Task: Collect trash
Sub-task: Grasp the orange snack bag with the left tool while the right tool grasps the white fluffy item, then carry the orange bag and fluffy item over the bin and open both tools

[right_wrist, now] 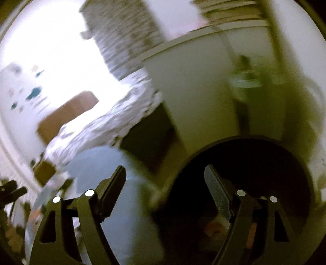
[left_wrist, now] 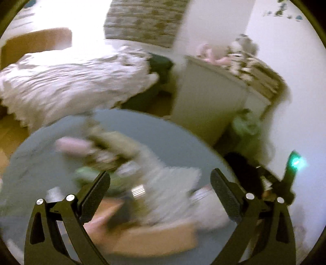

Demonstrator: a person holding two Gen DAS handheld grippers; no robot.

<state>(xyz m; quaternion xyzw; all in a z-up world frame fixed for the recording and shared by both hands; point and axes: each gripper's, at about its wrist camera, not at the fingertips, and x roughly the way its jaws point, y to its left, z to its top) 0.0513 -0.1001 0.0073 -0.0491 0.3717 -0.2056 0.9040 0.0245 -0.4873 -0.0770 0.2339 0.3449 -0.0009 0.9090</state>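
Both views are motion-blurred. In the left wrist view a pile of trash lies on a round grey-blue table (left_wrist: 173, 134): a pink piece (left_wrist: 71, 144), a brownish crumpled piece (left_wrist: 116, 142), a green piece (left_wrist: 85, 173), white paper (left_wrist: 169, 189) and a tan cardboard piece (left_wrist: 154, 238). My left gripper (left_wrist: 160, 183) is open above the white paper and holds nothing. My right gripper (right_wrist: 164, 179) is open and empty above the mouth of a dark round bin (right_wrist: 254, 169), next to the table (right_wrist: 122, 214). The right gripper also shows in the left wrist view (left_wrist: 289, 179), beside the table's right edge.
A bed with a white patterned cover (left_wrist: 71, 81) stands behind the table. A white cabinet (left_wrist: 209, 95) with toys on top stands at the right. A patterned curtain (left_wrist: 142, 18) hangs at the back. A wooden headboard (left_wrist: 36, 42) is at far left.
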